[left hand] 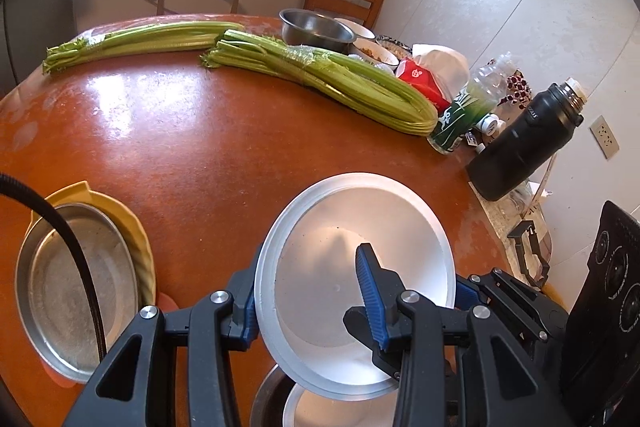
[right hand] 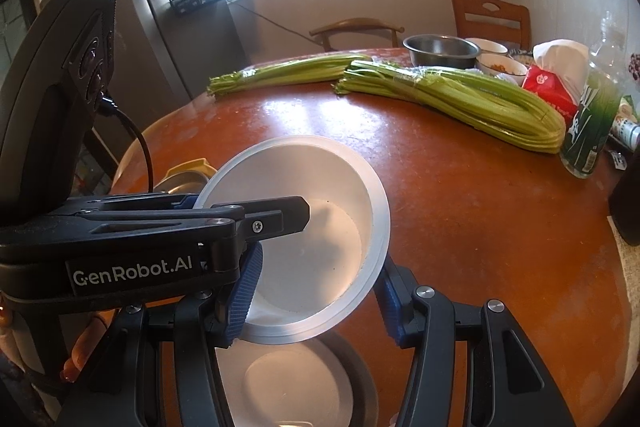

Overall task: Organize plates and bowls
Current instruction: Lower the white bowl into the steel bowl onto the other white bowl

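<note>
A white bowl (left hand: 344,267) is held tilted above the orange table, with its open side toward both cameras. My left gripper (left hand: 310,301) is shut on its left rim, one blue pad inside and one outside. My right gripper (right hand: 316,301) stands open around the same bowl (right hand: 316,227), its pads on either side of the lower rim. A second white bowl (right hand: 296,383) sits in a metal dish (right hand: 366,387) right below; it also shows in the left wrist view (left hand: 340,409). A steel oval plate (left hand: 76,291) lies on a yellow tray (left hand: 128,223) at the left.
Two celery bunches (left hand: 320,75) lie across the far table. A steel bowl (left hand: 316,29), food bowls (left hand: 376,53), a tissue pack (left hand: 424,79), a green bottle (left hand: 468,111) and a black flask (left hand: 524,143) crowd the right edge. Chairs stand behind.
</note>
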Motion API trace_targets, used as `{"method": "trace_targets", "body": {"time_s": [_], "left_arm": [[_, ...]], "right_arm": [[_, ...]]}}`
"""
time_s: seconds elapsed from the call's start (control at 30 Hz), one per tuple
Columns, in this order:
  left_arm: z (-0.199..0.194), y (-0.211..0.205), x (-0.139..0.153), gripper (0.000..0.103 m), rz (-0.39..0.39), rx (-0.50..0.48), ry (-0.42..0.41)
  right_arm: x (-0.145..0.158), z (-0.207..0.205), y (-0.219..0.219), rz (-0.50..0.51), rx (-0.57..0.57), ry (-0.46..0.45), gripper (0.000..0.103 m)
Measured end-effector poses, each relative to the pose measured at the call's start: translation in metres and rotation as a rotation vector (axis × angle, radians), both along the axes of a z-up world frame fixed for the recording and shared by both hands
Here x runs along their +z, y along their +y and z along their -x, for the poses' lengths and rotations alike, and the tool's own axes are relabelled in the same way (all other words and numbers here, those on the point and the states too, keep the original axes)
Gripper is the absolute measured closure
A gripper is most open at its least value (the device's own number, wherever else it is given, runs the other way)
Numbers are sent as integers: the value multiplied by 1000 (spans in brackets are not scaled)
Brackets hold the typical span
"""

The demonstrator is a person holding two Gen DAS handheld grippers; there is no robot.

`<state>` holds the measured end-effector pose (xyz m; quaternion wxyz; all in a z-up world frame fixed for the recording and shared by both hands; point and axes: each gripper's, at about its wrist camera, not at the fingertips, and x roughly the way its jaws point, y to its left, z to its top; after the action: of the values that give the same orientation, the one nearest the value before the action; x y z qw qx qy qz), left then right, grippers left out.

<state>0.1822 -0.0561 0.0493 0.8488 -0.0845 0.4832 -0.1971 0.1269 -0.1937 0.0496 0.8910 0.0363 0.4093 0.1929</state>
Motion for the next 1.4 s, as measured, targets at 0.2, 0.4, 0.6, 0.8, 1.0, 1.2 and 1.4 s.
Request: {"method": "trace_targets", "body": {"time_s": [0.2,0.4,0.6,0.8,1.0,1.2,1.4], "left_arm": [[15,3,5,61,1,9,-19],[32,6,9,61,8,15,-40],[48,9,9,61,15,24,-51],[59,10,9,61,7,36,-56],[68,13,7,61,11,38,-59],[74,15,1,61,15,39,-47],[81,12,-5,61,13,29,-34]], "right_arm": [[4,14,3,1,13,-17,47],[8,31,4,2,25,-38,47],[9,43,5,5,37,-51,46],[8,53,6,2,52,-55,46],[6,60,7,5,66,-56,46],[2,67,9,13,76,-45,46],[-4,73,8,26,82,-33,46]]}}
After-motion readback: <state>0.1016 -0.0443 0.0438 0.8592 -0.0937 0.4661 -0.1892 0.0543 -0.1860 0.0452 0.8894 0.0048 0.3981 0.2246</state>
